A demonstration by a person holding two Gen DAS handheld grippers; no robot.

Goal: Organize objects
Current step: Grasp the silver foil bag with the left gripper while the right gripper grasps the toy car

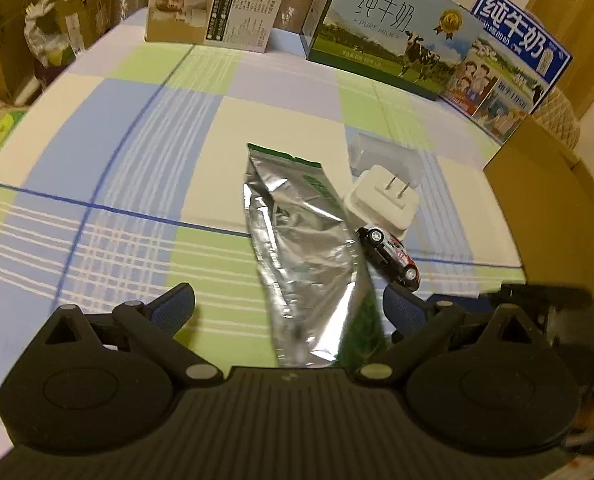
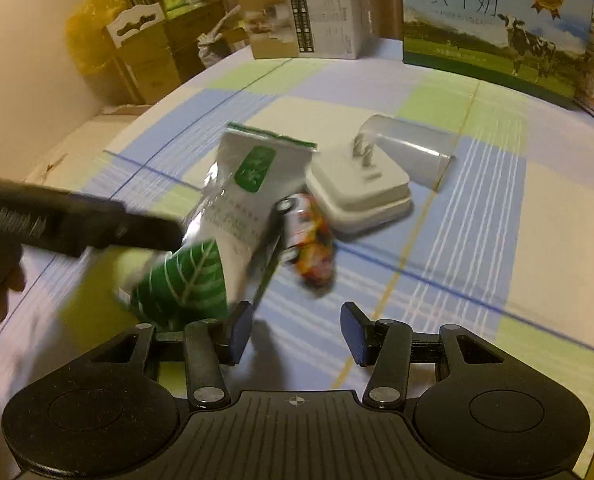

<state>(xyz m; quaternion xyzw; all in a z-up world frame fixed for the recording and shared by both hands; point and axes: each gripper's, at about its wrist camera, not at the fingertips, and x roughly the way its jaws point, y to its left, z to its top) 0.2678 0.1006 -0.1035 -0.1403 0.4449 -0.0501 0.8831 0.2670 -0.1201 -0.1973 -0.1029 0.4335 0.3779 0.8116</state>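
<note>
Partly, the pouch [image 2: 233, 200] hides the toy car [image 2: 309, 236].

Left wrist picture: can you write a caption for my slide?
Open left gripper straddles a foil pouch beside a toy car and white plug.

A silver foil pouch [image 1: 297, 248] with a green top edge and a green leaf print on its white front [image 2: 233, 216] stands tilted on the checked cloth, its lower end raised and crumpled. Just beside it, on its right in the left wrist view, lies a small toy car [image 1: 391, 257], black and white with red markings, touching the pouch's edge. Behind the car sits a white plug adapter [image 1: 381, 200], flat on its back with two metal prongs pointing up. A clear plastic cup [image 2: 413, 152] lies on its side behind the adapter, touching it.
</note>
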